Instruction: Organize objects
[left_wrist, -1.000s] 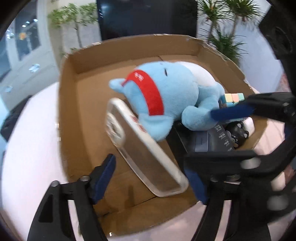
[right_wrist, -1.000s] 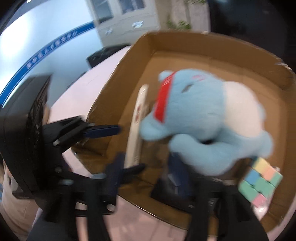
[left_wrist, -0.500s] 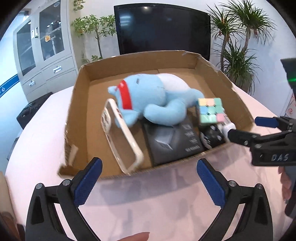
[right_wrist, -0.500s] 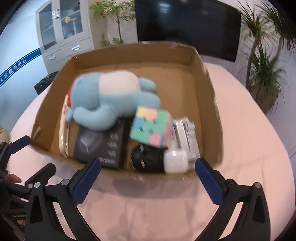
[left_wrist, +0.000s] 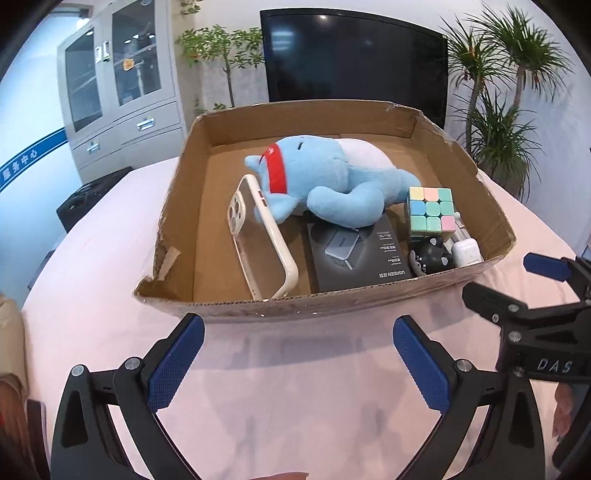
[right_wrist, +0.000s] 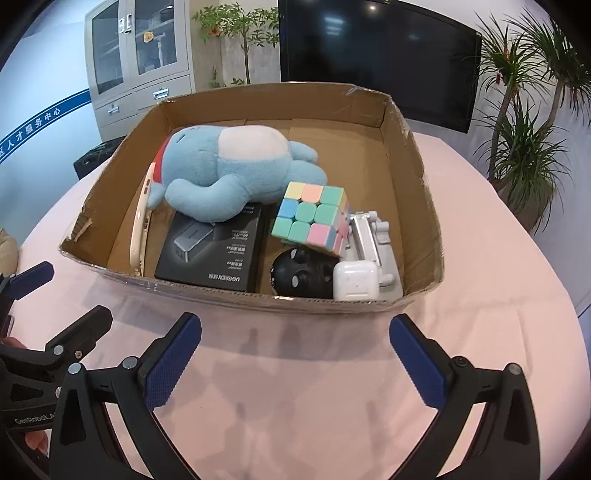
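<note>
In the left wrist view, the left hand-held gripper (left_wrist: 295, 354) hangs released and empty above the pink counter (left_wrist: 92, 280), just short of the cardboard box (left_wrist: 177, 206), in which a blue plush toy (left_wrist: 325, 177) lies partly over a dark charger box (left_wrist: 360, 258), with a clear phone case (left_wrist: 260, 236) propped on edge to its left and a pastel puzzle cube (left_wrist: 430, 214) to its right. In the right wrist view, the right hand-held gripper (right_wrist: 295, 352) is likewise released and holds nothing before the box's near wall, behind which a black round toy (right_wrist: 303, 275) and a white earbud case (right_wrist: 354, 280) sit side by side below the cube, and a white folding stand (right_wrist: 373, 236) lies beside them.
</note>
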